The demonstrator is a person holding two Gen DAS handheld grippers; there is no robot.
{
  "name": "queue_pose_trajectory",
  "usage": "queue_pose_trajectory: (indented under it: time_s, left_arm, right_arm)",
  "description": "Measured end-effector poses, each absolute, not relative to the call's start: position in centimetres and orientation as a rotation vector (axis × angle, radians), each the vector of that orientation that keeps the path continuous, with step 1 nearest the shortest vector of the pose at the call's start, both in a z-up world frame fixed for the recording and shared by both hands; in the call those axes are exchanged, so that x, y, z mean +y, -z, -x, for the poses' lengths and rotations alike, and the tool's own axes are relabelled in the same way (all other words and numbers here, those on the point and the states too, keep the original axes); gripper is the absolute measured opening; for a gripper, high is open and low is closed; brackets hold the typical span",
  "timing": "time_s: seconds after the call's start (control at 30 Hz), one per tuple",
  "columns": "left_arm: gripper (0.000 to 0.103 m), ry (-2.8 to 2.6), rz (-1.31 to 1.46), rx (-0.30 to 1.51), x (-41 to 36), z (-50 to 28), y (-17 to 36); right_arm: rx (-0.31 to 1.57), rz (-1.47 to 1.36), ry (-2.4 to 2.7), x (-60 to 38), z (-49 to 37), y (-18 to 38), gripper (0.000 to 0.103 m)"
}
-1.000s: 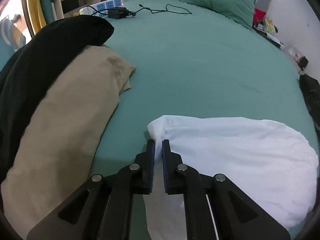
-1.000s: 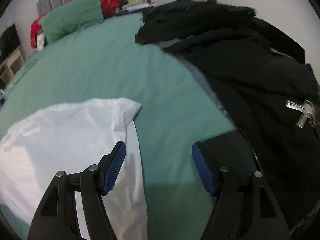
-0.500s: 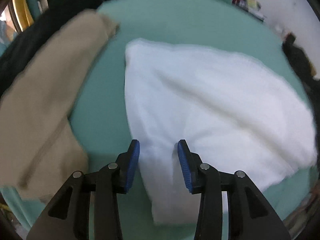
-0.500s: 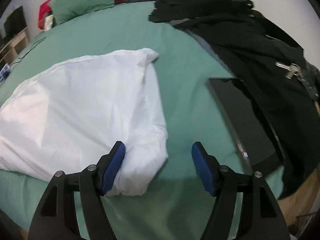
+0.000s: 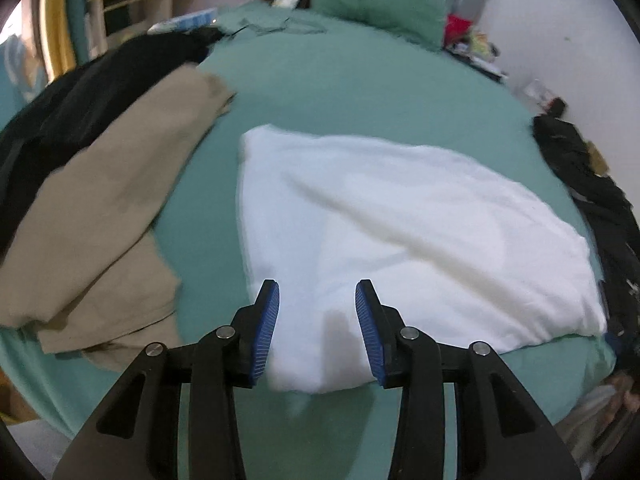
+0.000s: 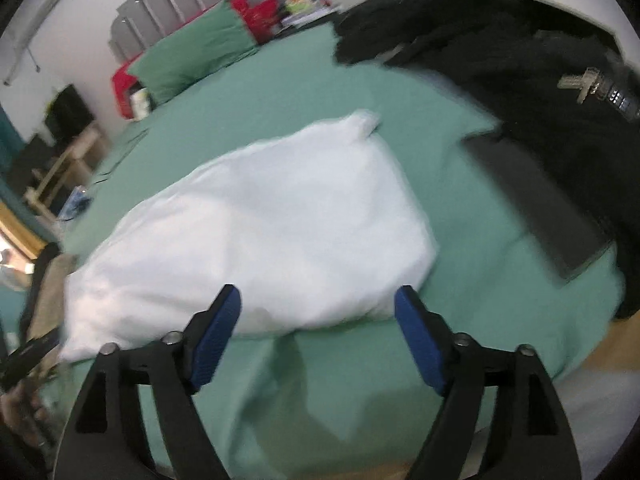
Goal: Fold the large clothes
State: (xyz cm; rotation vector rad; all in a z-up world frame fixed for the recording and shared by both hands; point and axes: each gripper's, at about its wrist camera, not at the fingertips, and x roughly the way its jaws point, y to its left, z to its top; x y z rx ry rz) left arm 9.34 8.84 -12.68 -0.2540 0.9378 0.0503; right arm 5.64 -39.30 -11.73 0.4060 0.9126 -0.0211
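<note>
Green bed (image 5: 360, 92) bears blurred white garment (image 5: 400, 232); left gripper (image 5: 317, 320), right gripper (image 6: 318, 320) agape, just widened — gripping nothing.

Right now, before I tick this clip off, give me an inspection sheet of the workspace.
Surface: bed with green sheet, lightly wrinkled.
Job's things: white garment lying folded on the sheet, near the front edge.
Clutter: tan garment and black clothes at the left; black clothing pile with keys and a flat dark slab at the right; green pillow at the head.
Grippers: left gripper open above the white garment's near edge; right gripper open, its jaws have just been opening, nothing between them.
Cables: nothing seen clearly; the far end is blurred.
Surroundings: grey headboard, wooden shelving, white walls.
</note>
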Motion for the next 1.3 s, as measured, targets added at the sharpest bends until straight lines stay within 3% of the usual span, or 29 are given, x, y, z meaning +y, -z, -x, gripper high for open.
queue_pose_trajectory:
  time_s: [0.3,0.47,0.8,1.03,1.1,1.13,1.17,1.23,1.3]
  left_arm:
    - [0.042,0.071,0.242,0.923,3.6,-11.9,12.5]
    - [0.042,0.169,0.227,0.922,-1.0,-14.2,12.1]
    - [0.042,0.213,0.242,0.979,-6.6,-17.5,14.8]
    - [0.044,0.208,0.064,0.992,-10.9,-17.3,16.4]
    - [0.044,0.174,-0.013,0.986,-12.1,-17.1,16.6]
    - [0.044,0.165,-0.017,0.992,-12.0,-17.1,16.6]
    - [0.044,0.157,-0.013,1.002,-12.1,-17.2,16.5]
    - [0.045,0.152,-0.010,1.022,-12.3,-17.6,16.5]
    - [0.045,0.154,-0.034,1.027,-12.6,-17.9,16.4]
  right_arm:
    - [0.922,-0.395,0.046,-38.9,-6.7,13.9,0.087]
    - [0.874,-0.506,0.050,-39.8,-8.6,14.4,0.102]
    - [0.753,-0.717,-0.091,-38.9,-13.7,15.1,0.103]
    - [0.760,-0.691,-0.152,-35.5,-15.2,14.8,0.103]
    - [0.760,-0.687,-0.204,-34.6,-15.3,14.8,0.095]
    - [0.772,-0.671,-0.213,-34.2,-15.4,14.8,0.070]
    - [0.798,-0.658,-0.222,-33.8,-15.7,15.1,0.054]
    - [0.801,-0.684,-0.242,-33.9,-15.7,15.2,0.043]
    - [0.800,-0.656,-0.235,-33.7,-15.8,14.6,0.038]
